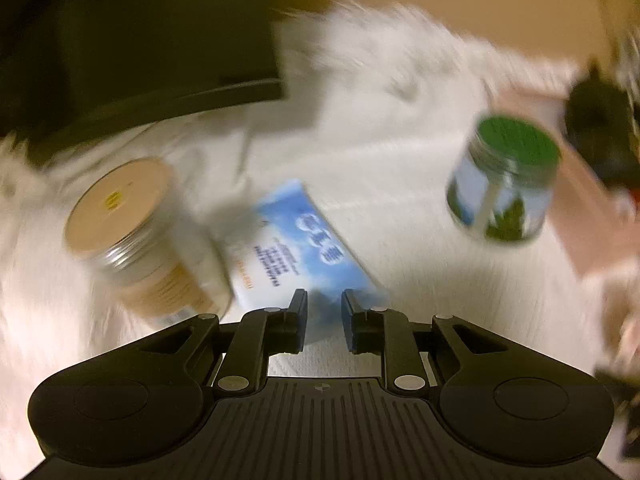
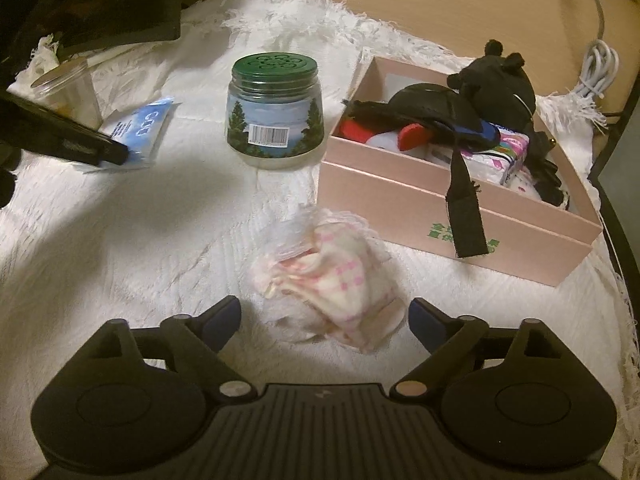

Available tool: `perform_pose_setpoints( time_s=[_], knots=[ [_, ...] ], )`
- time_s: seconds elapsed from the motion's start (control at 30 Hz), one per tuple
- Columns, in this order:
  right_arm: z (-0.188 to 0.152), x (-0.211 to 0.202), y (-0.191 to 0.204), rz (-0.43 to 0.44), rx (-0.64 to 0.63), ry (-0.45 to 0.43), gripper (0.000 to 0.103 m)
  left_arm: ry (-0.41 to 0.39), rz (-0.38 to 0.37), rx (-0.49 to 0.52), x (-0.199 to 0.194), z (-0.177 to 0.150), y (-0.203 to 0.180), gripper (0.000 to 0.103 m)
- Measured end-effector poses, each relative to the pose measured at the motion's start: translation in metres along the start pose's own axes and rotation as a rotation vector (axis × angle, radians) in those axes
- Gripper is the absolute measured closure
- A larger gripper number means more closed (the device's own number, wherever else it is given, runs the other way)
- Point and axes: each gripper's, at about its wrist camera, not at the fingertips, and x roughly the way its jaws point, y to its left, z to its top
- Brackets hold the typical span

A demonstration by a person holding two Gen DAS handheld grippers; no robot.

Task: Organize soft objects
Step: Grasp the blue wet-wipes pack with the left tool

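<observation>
Right gripper (image 2: 325, 320) wide open around pink-white bundle (image 2: 328, 280), lower centre; bare cloth (image 2: 120, 240) left. Pink box (image 2: 440, 184) right. Left gripper (image 1: 325, 316) nearly closed, at blue tissue pack (image 1: 296, 240) edge; grip unclear.

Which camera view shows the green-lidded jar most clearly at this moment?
The right wrist view: the green-lidded jar stands upright and sharp on the white cloth, with its tree label and barcode legible. The left wrist view catches it too, but motion-blurred and tilted by the fisheye.
</observation>
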Motion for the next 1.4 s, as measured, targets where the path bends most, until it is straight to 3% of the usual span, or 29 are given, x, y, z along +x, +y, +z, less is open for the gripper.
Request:
perform_pose_setpoints(
  time_s=[0.13,0.2,0.3,0.37,0.4,0.5,0.53,0.57,0.63,0.73,1.0,1.3,1.4],
  knots=[
    [-0.005,0.004,-0.01,0.013,0.064,-0.012,0.0,0.029,-0.021,-0.03,0.008,0.0,-0.002,0.082],
    [-0.008,0.005,-0.014,0.021,0.087,-0.017,0.0,0.023,-0.017,-0.014,0.012,0.0,-0.009,0.074],
    [-0.009,0.005,-0.014,0.028,0.075,-0.029,0.0,0.015,-0.053,-0.013,0.014,-0.001,-0.019,0.046],
    [-0.01,0.005,-0.014,0.032,0.07,-0.04,0.0,0.015,-0.086,0.004,0.017,-0.002,-0.025,0.022],
    [-0.011,0.005,-0.015,0.033,0.068,-0.046,0.0,0.015,-0.096,0.011,0.018,-0.003,-0.028,0.02],
    [-0.013,0.004,-0.015,0.037,0.064,-0.067,0.0,-0.054,-0.126,-0.102,0.007,-0.005,-0.018,0.024],
    [-0.014,0.004,-0.015,0.037,0.063,-0.072,0.0,-0.116,-0.099,-0.167,-0.002,-0.006,-0.011,0.024],
    [-0.014,0.004,-0.015,0.039,0.062,-0.075,0.0,-0.158,-0.021,-0.213,-0.008,-0.008,-0.006,0.026],
    [-0.014,0.004,-0.015,0.041,0.061,-0.081,0.0,-0.152,0.079,-0.314,-0.011,-0.01,0.006,0.027],
    [-0.014,0.005,-0.015,0.041,0.061,-0.085,0.0,-0.081,0.058,-0.438,0.001,-0.011,0.022,0.027],
    [-0.015,0.004,-0.016,0.042,0.06,-0.091,0.0,-0.023,0.098,-0.421,0.034,0.015,0.014,0.023],
    [-0.015,0.004,-0.015,0.041,0.057,-0.095,0.0,-0.038,0.159,-0.327,0.053,0.025,-0.004,0.018],
    [-0.012,0.004,-0.015,0.046,0.045,-0.082,0.0,-0.053,0.14,-0.289,0.055,0.025,-0.008,0.02]
  ],
)
